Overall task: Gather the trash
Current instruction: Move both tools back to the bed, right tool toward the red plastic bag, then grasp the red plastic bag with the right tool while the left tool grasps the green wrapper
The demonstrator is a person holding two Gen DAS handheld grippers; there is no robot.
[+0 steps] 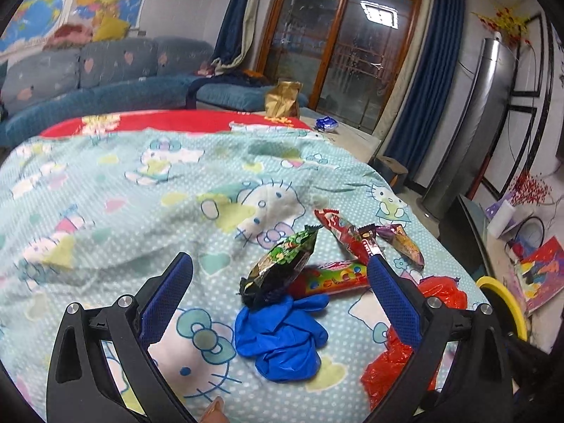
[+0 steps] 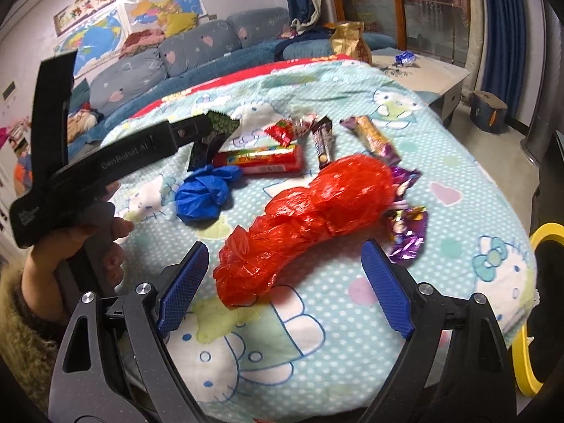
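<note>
Basically, both grippers, L (image 1: pixel 280 268) & R (image 2: pixel 283 257), spread wide w/ nothing held; red plastic bag (image 2: pixel 306 211) lies crumpled, contents probably nil.

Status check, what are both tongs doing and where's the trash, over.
Left tongs open, empty, over blue glove. Right tongs open, empty, straddling red plastic bag. Snack wrappers loose on blanket, none collected yet. Nothing blocking.

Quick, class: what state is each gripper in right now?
Left gripper: open, holding nothing, above the blue glove.
Right gripper: open, holding nothing, jaws either side of the red plastic bag.
</note>
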